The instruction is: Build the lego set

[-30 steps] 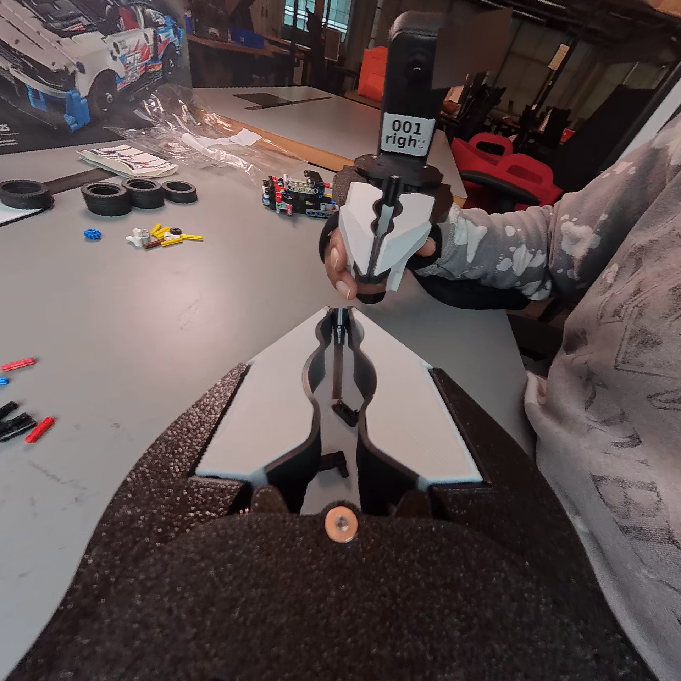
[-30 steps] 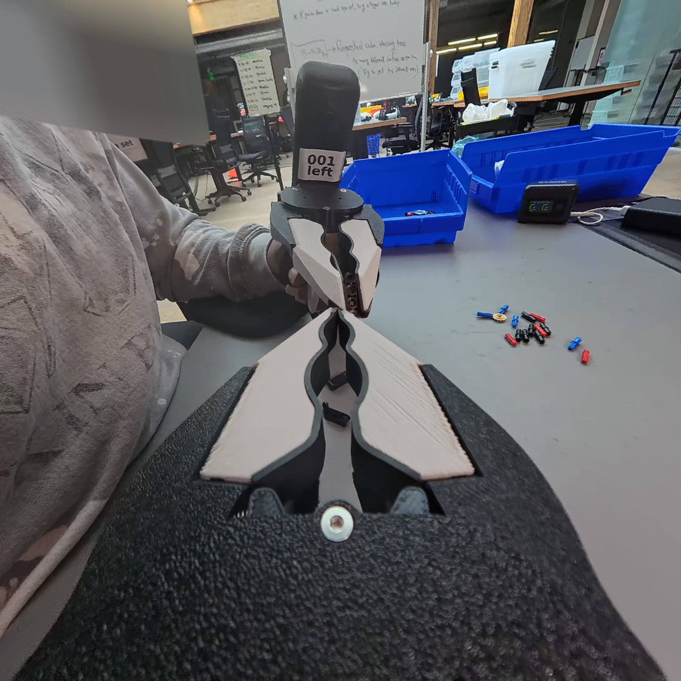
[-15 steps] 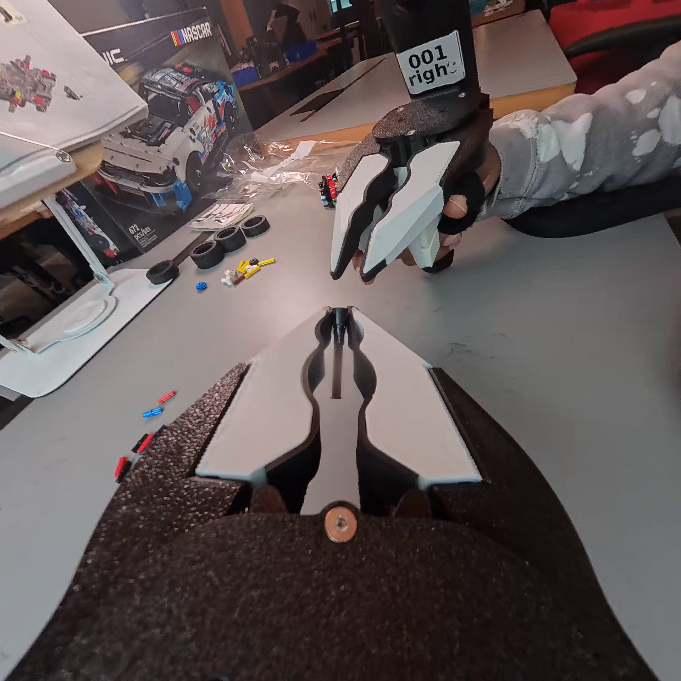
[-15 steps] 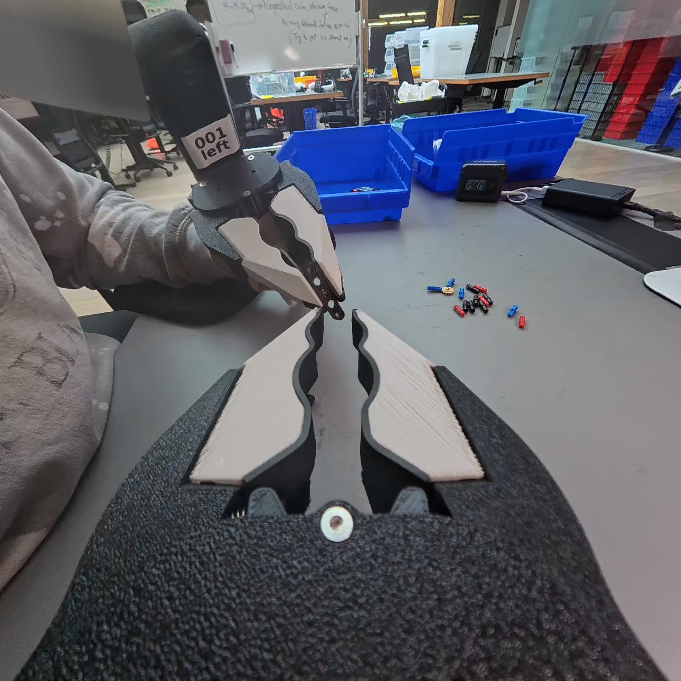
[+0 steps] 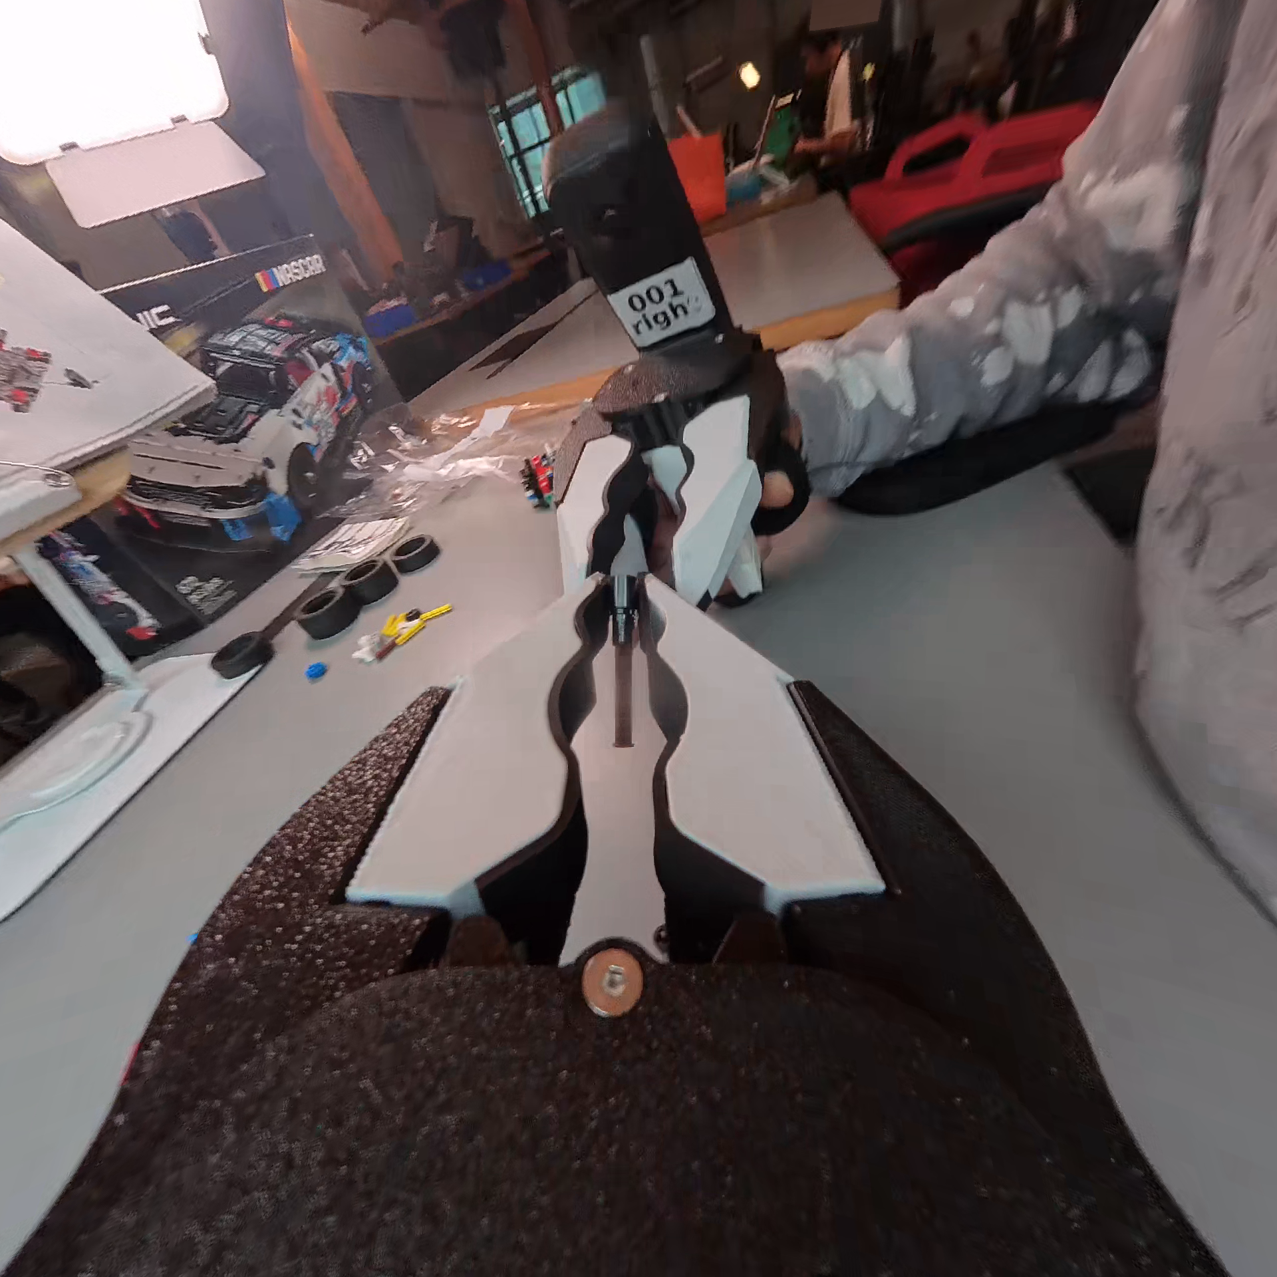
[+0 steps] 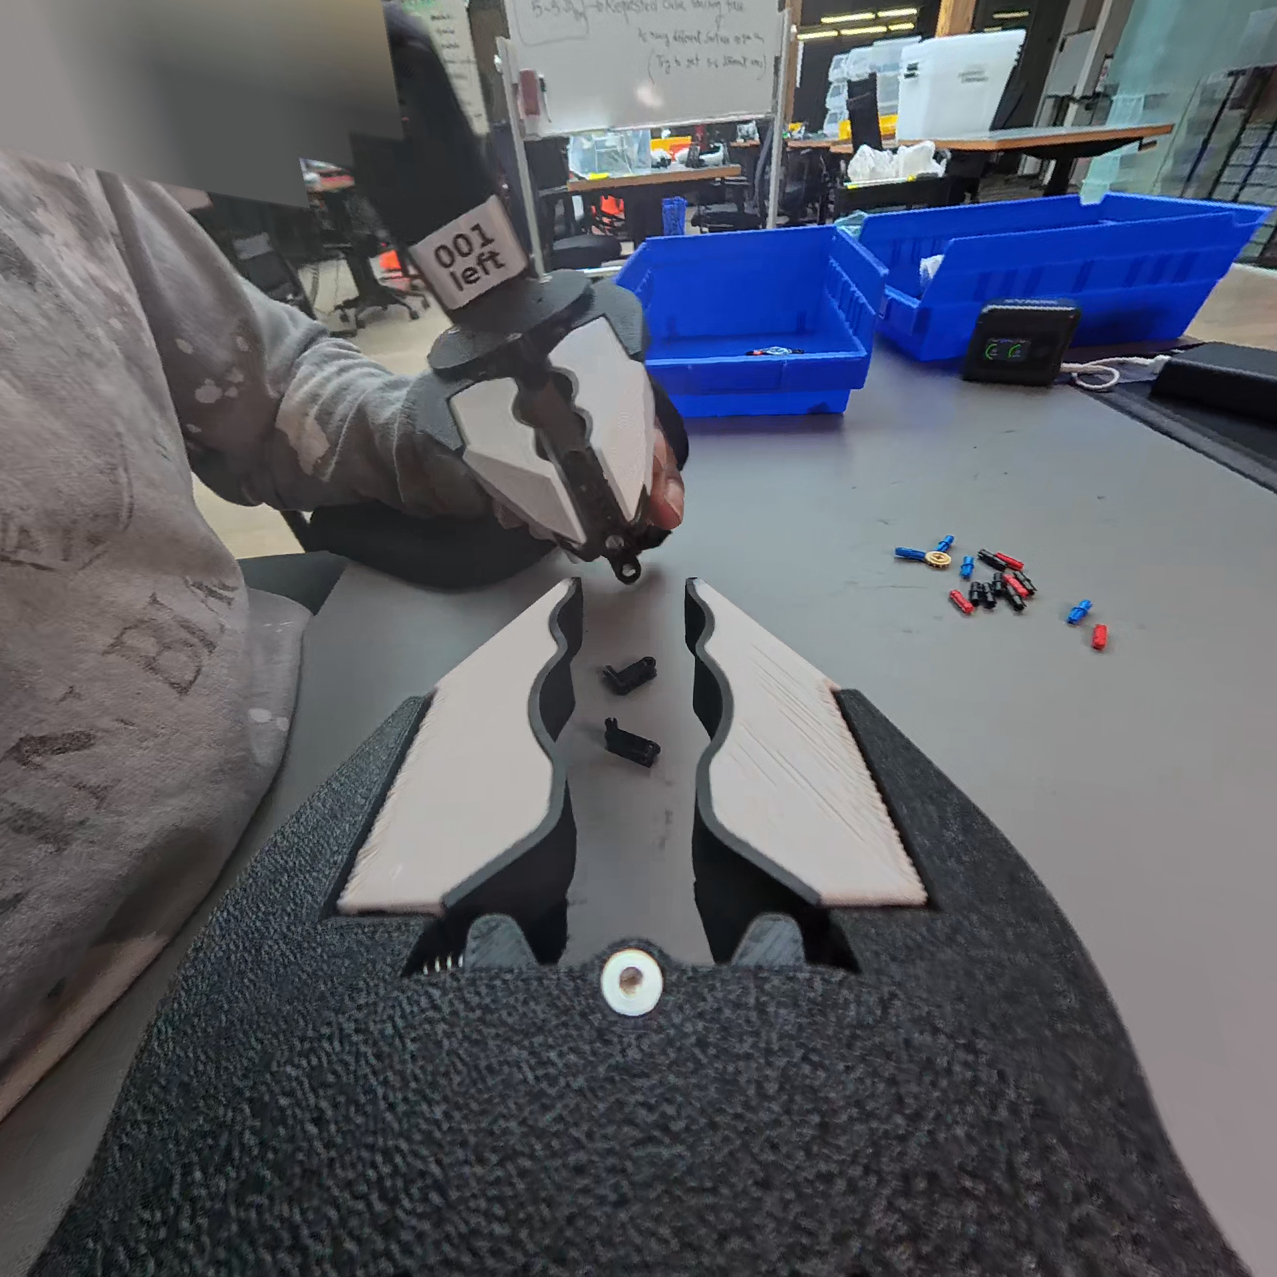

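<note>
My left gripper (image 5: 625, 587) is shut on a thin black lego beam (image 5: 622, 615) that pokes out past its tips. It also shows in the right wrist view (image 6: 608, 546), tilted down, with the beam's holed end (image 6: 627, 570) just above the grey table (image 6: 864, 725). My right gripper (image 6: 632, 601) is open and empty, close to the left gripper's tip. Two small black connector pieces (image 6: 629, 674) (image 6: 630, 743) lie on the table between its fingers. The right gripper also shows in the left wrist view (image 5: 649, 546), facing me, open.
A pile of small red, blue and black pins (image 6: 995, 587) lies to the right. Blue bins (image 6: 760, 387) and a black device (image 6: 1019, 342) stand behind. Black tyres (image 5: 373, 580), yellow bits (image 5: 401, 625), a part-built model (image 5: 539, 477), the set's box (image 5: 262, 428) and a booklet stand (image 5: 69, 359) are on the left.
My right gripper has opened, let go at the left gripper's tip and drawn back a little. The left gripper has kept hold of the black beam and tilted.
</note>
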